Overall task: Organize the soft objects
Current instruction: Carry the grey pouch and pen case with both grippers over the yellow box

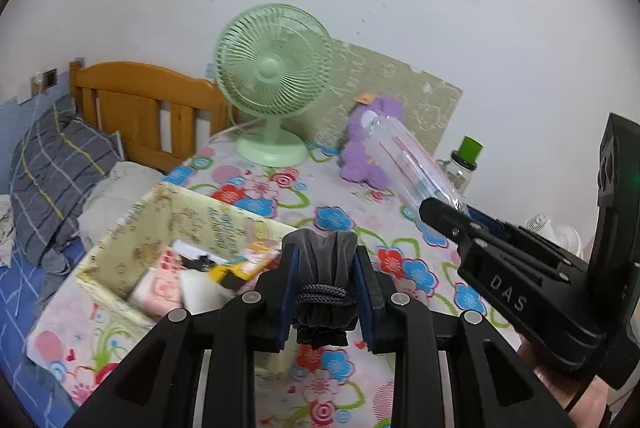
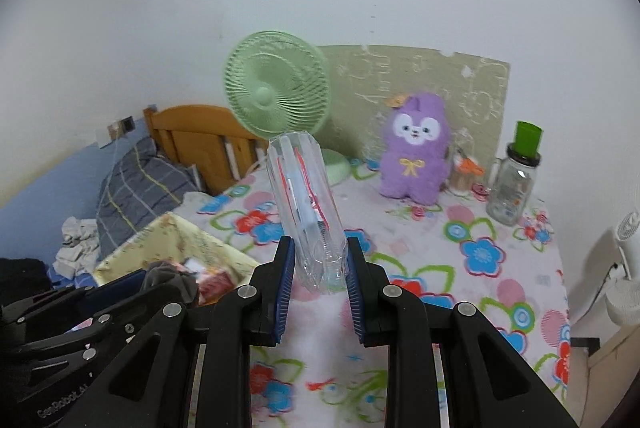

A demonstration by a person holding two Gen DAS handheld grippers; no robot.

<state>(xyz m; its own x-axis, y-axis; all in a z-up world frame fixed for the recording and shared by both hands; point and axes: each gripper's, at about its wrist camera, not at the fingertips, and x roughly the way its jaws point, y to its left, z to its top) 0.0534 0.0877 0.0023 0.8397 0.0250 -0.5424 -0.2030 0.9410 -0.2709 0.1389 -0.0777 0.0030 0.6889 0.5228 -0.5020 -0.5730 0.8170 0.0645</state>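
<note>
My left gripper (image 1: 325,252) is shut on a dark grey drawstring pouch (image 1: 320,260), held just right of the open yellow fabric box (image 1: 132,224). The pouch also shows in the right wrist view (image 2: 172,278) over the box (image 2: 176,232). My right gripper (image 2: 320,248) is shut on a clear plastic packet (image 2: 306,196) with red and white contents, held above the table. In the left wrist view the right gripper (image 1: 444,214) holds the packet (image 1: 404,156) pointing toward the purple plush toy (image 1: 370,148). The plush (image 2: 414,152) stands at the table's back.
The flowered tablecloth (image 2: 480,268) covers the table. A green desk fan (image 1: 274,80) stands at the back. A glass jar with a green cap (image 2: 516,176) stands right of the plush. The box holds pink and white items (image 1: 160,288). A bed with a wooden headboard (image 1: 136,108) lies left.
</note>
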